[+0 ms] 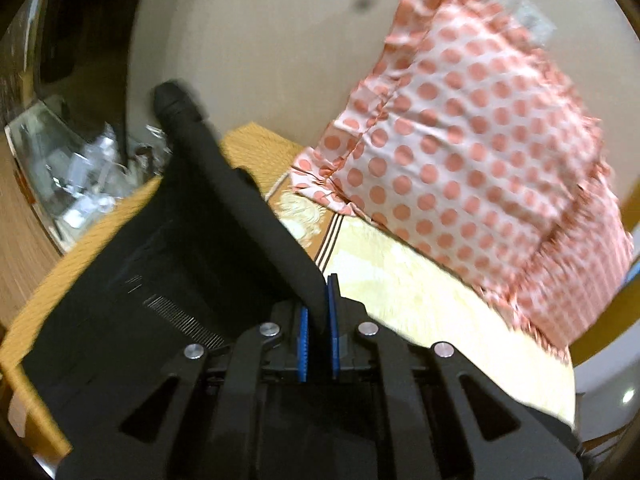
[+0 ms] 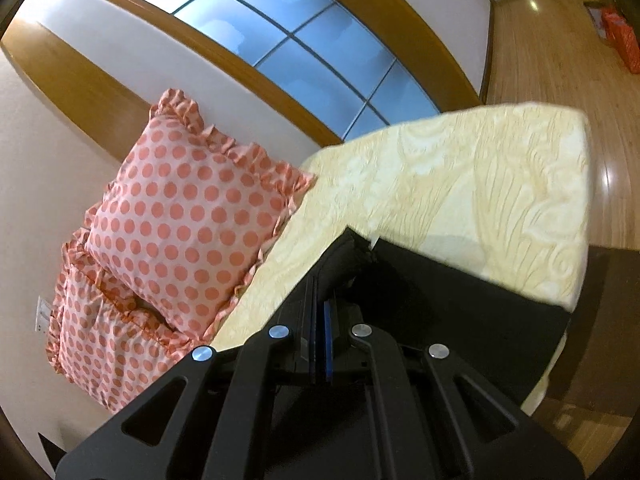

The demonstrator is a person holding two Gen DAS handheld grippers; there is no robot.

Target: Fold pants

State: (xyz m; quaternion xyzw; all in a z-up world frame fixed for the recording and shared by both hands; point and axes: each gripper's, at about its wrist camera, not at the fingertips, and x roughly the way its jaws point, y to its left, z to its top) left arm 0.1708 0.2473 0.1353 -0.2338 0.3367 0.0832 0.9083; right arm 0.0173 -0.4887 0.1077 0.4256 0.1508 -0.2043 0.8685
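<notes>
The black pants (image 1: 168, 248) hang lifted above the bed, stretched between both grippers. My left gripper (image 1: 319, 320) is shut on an edge of the pants, which rise from its blue pads (image 1: 334, 320) up to the left. In the right wrist view, my right gripper (image 2: 322, 336) is shut on another part of the black pants (image 2: 440, 292), which spread to the right over the bed's edge. The view is blurred by motion in the left wrist view.
A cream patterned bedspread (image 2: 460, 176) covers the bed. Pink polka-dot pillows (image 2: 188, 216) lean on the wall at its head; they also show in the left wrist view (image 1: 472, 152). A wooden bed frame (image 1: 44, 300), a window (image 2: 304, 40) and wood floor (image 2: 560, 48) surround it.
</notes>
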